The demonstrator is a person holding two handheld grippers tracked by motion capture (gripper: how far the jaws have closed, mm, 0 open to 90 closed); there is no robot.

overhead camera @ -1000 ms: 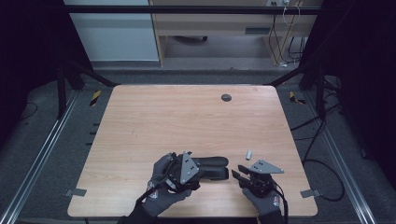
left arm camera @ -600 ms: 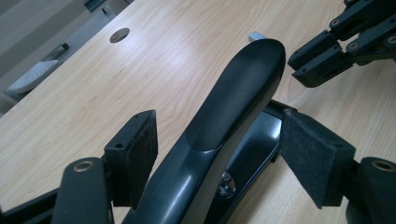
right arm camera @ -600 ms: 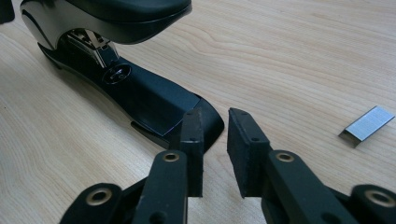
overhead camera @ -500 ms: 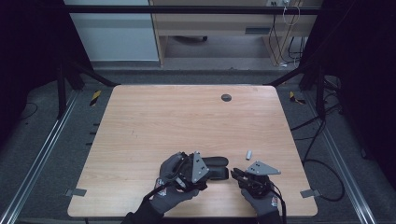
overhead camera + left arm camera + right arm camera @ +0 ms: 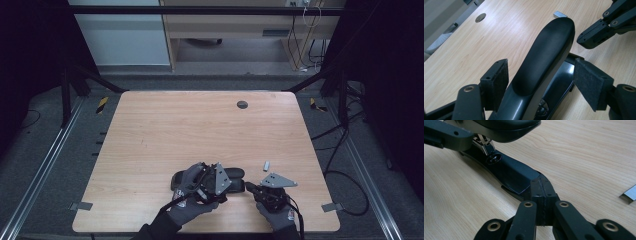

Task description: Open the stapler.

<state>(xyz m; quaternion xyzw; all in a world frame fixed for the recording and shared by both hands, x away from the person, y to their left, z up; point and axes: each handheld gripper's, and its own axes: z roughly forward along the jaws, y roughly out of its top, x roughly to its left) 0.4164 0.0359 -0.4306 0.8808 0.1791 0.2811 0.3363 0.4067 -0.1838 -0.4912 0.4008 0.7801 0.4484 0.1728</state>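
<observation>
A black stapler (image 5: 236, 173) lies near the table's front edge, pointing right. My left gripper (image 5: 226, 184) straddles it from the left. In the left gripper view the left gripper (image 5: 542, 83) is open, with a pad on each side of the stapler's (image 5: 549, 50) top arm and a gap at the right pad. My right gripper (image 5: 249, 187) faces it from the right. Its jaws have just been closing. In the right gripper view the right gripper (image 5: 541, 192) is shut, pads pressed together at the tip of the stapler's base (image 5: 514, 175), with nothing seen between them.
A small strip of staples (image 5: 266, 165) lies on the wood just right of the stapler, also seen as the staple strip (image 5: 630, 193). A round cable hole (image 5: 242, 104) sits in the far middle of the table (image 5: 165, 130). Dark frame posts and cables stand around the table.
My left gripper has slid right along the stapler, closer to the right gripper. The right gripper's jaws have come together; that hand has stayed in place.
</observation>
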